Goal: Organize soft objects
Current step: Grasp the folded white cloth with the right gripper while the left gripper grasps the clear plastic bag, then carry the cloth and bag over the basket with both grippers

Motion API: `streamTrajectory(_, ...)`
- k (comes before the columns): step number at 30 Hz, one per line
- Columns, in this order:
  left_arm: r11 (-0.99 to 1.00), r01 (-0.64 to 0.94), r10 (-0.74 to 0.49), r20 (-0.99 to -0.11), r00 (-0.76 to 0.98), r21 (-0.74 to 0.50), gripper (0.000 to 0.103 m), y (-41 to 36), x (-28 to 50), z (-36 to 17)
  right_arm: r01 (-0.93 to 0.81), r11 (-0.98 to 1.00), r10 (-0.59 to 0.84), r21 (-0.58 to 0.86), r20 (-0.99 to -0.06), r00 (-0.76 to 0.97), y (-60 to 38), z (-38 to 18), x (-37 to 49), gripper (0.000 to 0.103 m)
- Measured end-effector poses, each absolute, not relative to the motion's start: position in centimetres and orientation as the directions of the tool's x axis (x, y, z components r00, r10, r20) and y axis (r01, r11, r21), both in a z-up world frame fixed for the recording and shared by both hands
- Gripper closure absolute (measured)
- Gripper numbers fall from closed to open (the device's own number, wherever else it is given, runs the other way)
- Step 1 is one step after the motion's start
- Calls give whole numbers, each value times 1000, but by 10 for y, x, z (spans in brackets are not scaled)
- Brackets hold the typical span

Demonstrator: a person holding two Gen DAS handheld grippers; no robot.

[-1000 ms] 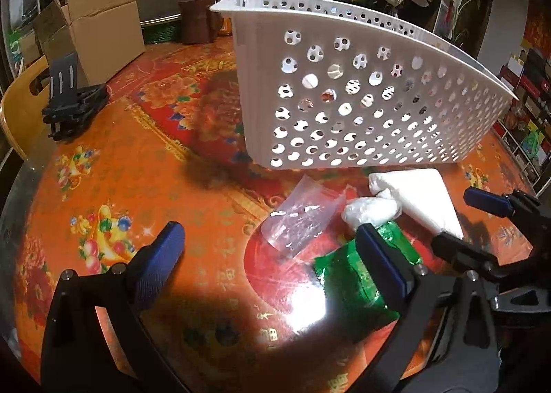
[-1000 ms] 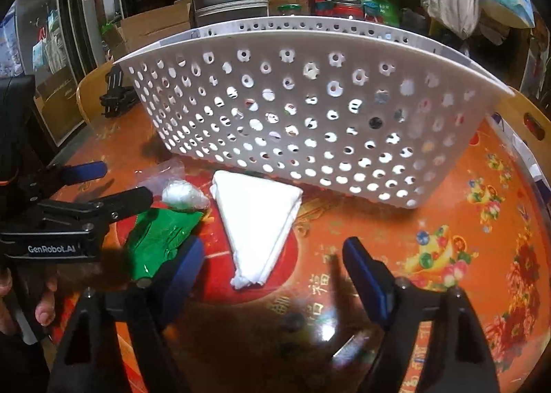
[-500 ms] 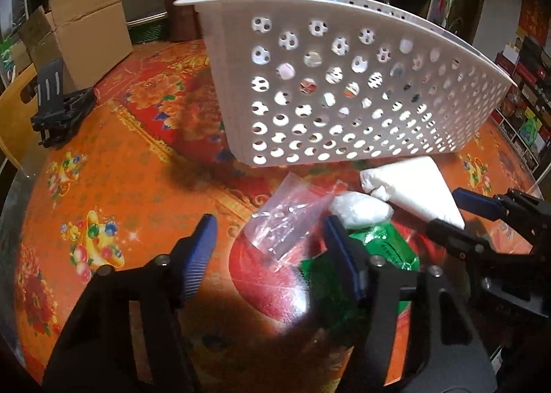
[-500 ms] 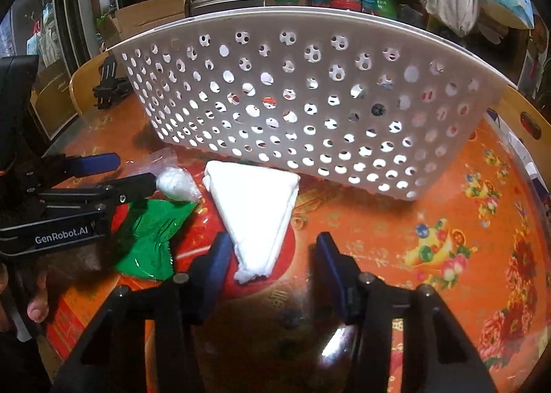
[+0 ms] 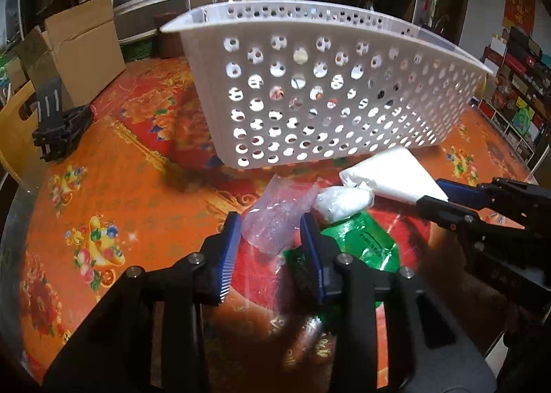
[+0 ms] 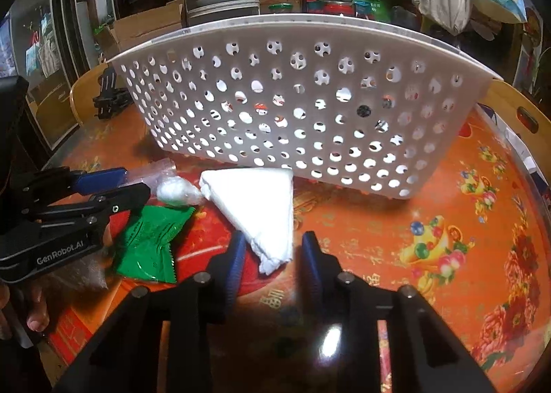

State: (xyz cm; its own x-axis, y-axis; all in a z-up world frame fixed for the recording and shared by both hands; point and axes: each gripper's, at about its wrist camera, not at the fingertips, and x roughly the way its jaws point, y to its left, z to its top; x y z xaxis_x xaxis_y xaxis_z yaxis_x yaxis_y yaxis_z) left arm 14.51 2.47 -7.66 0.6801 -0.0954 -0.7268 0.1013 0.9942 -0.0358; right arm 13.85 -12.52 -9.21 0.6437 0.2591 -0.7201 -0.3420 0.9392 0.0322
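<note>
A white perforated basket (image 5: 327, 93) (image 6: 310, 110) stands on the table. In front of it lie a clear plastic bag (image 5: 275, 217), a small white wad (image 5: 344, 200) (image 6: 175, 191), a green packet (image 5: 358, 245) (image 6: 151, 241) and a folded white triangular cloth (image 5: 389, 176) (image 6: 258, 207). My left gripper (image 5: 270, 238) is open, its fingers on either side of the clear bag's near end. My right gripper (image 6: 272, 251) is open, its fingers on either side of the cloth's near tip.
The table has an orange and red flowered cover (image 5: 103, 186). A black folded holder (image 5: 58, 127) lies at the left edge, by a cardboard box (image 5: 79, 55). A wooden chair back (image 6: 516, 110) stands at the right. Bags and containers crowd the background.
Both grippers moved forward and narrowed their jaws. The left now straddles the clear bag, the right straddles the cloth's tip. The objects have not moved.
</note>
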Motion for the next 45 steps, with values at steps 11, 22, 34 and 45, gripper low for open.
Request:
streamTrajectory(11, 994, 81, -109, -690, 716, -73, 71, 43, 118, -66, -374, 924, 334, 87, -660, 673, -138, -82, 128, 88)
streamTrajectory(22, 991, 76, -128, -665, 735, -107, 71, 59, 110, -58, -382, 921, 334, 81, -669, 663, -147, -70, 121, 88)
streamTrajectory(34, 989, 85, -144, -616, 775, -125, 71, 56, 92, -34, -396, 916, 355, 64, -586, 728, -160, -39, 82, 94)
streamTrajectory(45, 988, 96, -147, -558, 817, -120, 71, 45, 70, 5, -401, 914, 372, 56, -509, 776, -175, 0, 60, 94)
